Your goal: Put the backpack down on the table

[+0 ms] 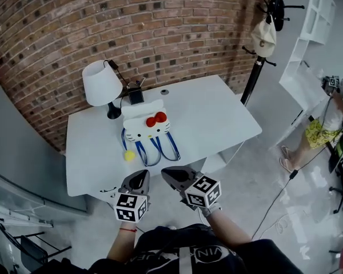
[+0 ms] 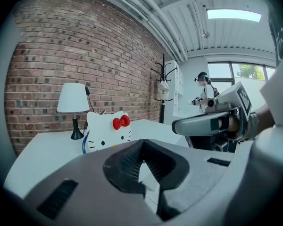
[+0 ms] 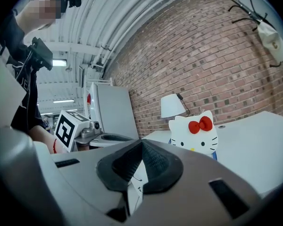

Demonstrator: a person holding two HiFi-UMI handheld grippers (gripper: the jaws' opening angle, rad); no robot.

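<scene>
A white cat-face backpack [image 1: 146, 124] with a red bow lies on the white table [image 1: 217, 113], its blue straps and a yellow ball charm [image 1: 129, 155] trailing toward the front edge. It also shows in the left gripper view [image 2: 108, 131] and the right gripper view [image 3: 194, 131]. My left gripper [image 1: 138, 180] hovers at the table's front edge, short of the straps, shut and empty [image 2: 144, 166]. Just to its right, the right gripper [image 1: 171, 176] is also shut with nothing in it [image 3: 139, 166]. Neither touches the backpack.
A white table lamp [image 1: 100, 84] and a small black device [image 1: 136, 95] stand behind the backpack by the brick wall. A black coat rack [image 1: 263, 33] and white shelving [image 1: 308, 39] are to the right. A person [image 1: 326, 124] stands at the far right, with cables on the floor.
</scene>
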